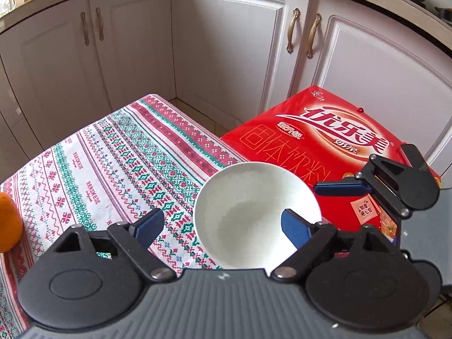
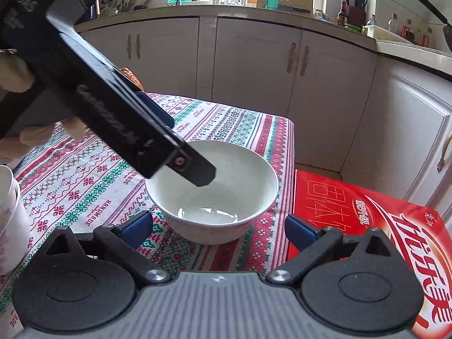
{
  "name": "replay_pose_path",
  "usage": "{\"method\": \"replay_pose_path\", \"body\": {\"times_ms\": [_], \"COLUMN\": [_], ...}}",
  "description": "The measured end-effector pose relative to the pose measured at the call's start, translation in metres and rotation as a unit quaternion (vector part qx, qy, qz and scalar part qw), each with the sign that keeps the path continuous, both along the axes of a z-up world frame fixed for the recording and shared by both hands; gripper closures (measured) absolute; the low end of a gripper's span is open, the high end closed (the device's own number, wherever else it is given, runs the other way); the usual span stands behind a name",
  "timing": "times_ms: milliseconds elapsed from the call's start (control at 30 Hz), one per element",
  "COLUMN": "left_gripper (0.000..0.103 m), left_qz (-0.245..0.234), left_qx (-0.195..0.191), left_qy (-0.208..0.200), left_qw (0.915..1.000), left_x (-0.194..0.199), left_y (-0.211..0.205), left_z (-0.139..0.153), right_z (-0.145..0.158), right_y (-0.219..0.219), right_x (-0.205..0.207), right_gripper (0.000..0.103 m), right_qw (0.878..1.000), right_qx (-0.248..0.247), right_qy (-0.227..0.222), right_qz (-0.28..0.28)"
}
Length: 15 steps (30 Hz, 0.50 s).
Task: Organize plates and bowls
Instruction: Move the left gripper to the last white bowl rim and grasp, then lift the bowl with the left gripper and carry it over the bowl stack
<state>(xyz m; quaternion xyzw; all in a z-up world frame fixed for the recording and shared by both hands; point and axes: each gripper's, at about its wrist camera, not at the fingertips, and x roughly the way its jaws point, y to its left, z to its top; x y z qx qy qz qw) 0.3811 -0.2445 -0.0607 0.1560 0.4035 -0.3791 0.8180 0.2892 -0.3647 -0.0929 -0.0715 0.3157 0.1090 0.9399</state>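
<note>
A white bowl stands upright near the right edge of the patterned tablecloth. My left gripper is open above it, its right finger over the bowl's inside and its left finger outside the rim. In the right wrist view the left gripper reaches down into the bowl. My right gripper is open just in front of the bowl, a finger on each side. It also shows in the left wrist view.
A red printed box sits beside the table on the right. White cabinet doors stand behind. An orange object lies at the table's left. A white cup stands at the left.
</note>
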Motion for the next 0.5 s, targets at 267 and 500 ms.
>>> {"method": "replay_pose_path", "body": {"times_ms": [267, 500], "left_gripper": [0.026, 0.032], "left_qz": [-0.009, -0.017], "left_qx": [0.006, 0.007], "left_qy": [0.015, 0.019], "left_qw": [0.9998, 0.9997], "left_x": [0.009, 0.013], "left_y": [-0.012, -0.017], "left_z": [-0.011, -0.014], "right_z": [-0.003, -0.002], "right_y": [0.002, 0.002], "right_x": [0.006, 0.004], "right_gripper": [0.009, 0.013], "right_qw": [1.000, 1.000], "right_qx": [0.001, 0.001], "right_qy": [-0.002, -0.006], "right_qz": [0.004, 0.011]}}
